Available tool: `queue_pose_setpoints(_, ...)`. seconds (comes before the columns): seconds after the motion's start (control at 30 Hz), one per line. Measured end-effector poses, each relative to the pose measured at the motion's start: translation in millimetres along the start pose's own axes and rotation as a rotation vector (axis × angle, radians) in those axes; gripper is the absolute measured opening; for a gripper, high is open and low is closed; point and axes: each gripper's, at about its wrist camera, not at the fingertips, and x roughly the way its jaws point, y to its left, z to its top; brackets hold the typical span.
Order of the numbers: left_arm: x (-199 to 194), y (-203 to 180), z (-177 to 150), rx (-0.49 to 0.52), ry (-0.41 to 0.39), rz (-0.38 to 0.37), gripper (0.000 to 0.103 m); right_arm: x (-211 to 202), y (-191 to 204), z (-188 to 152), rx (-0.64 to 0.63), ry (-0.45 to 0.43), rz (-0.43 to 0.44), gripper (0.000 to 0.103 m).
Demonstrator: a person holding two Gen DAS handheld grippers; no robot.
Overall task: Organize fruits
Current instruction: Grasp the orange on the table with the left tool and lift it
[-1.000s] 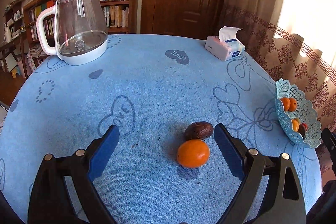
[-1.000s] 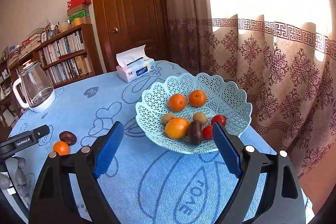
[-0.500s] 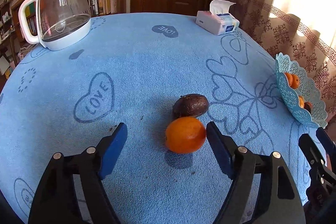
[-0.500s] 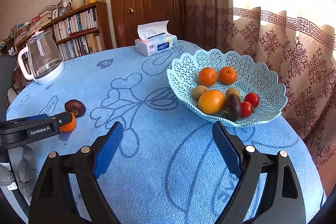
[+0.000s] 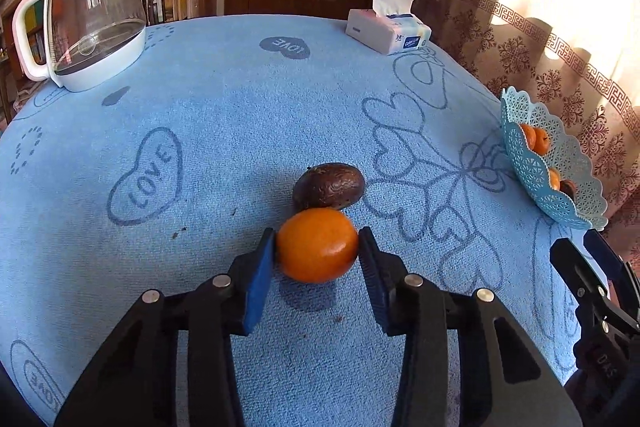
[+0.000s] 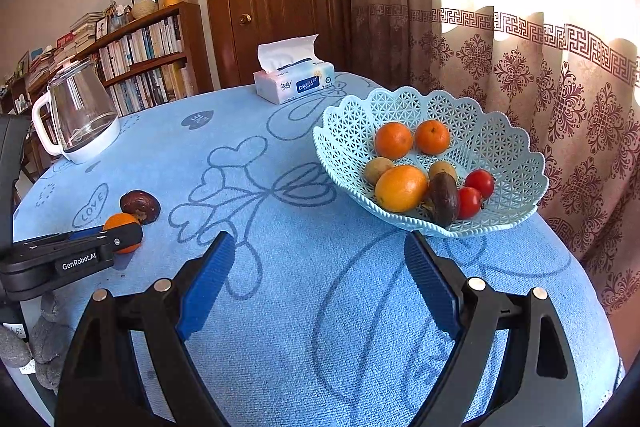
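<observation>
Since a second ago your left gripper [image 5: 317, 251] has dropped toward the blue tablecloth [image 5: 224, 115] and drawn its wide-spread jaws in around the orange [image 5: 317, 245]. Those jaws are closing now: the left blue pad touches the fruit's side, and the right pad sits at its other side, contact or a hair's gap being too close to call. You have the orange squarely between the fingertips, resting on the cloth. Just beyond it, touching its far side, lies the dark wrinkled fruit [image 5: 329, 185], outside the jaws.

Your right gripper [image 6: 320, 267] has also come lower, and it stands wide open with nothing between its pads, only bare cloth. You see the lattice fruit basket [image 6: 508, 147] just ahead of its right finger, holding oranges, tomatoes and other fruit. Farther back on the table stand a glass kettle [image 5: 94, 15] and a tissue box [image 5: 390, 33], well apart from both grippers.
</observation>
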Motion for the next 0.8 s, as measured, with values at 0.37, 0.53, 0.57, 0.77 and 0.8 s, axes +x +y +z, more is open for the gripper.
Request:
queue_pose_setpoints(0.37, -36, 15, 11, -0.073, -0.18, 0.067, 0.042, 3, 0, -1, -0.005, 0.016, 0.001, 0.088)
queue_pose_setpoints(0.53, -39, 32, 14, -0.142, -0.204, 0.144, 0.042, 8, 8, 0, -0.042, 0.043, 0.009, 0.088)
queue_pose_setpoints(0.57, -38, 36, 14, -0.156, -0.206, 0.157, 0.042, 9, 11, 1, -0.057, 0.052, 0.014, 0.088)
queue_pose_setpoints(0.77, -34, 58, 14, -0.233, -0.189, 0.214, 0.042, 21, 39, 6, -0.116, 0.125, 0.144, 0.088)
queue_pose_setpoints(0.8, -33, 60, 14, -0.242, -0.186, 0.221, 0.042, 24, 46, 8, -0.121, 0.145, 0.178, 0.088)
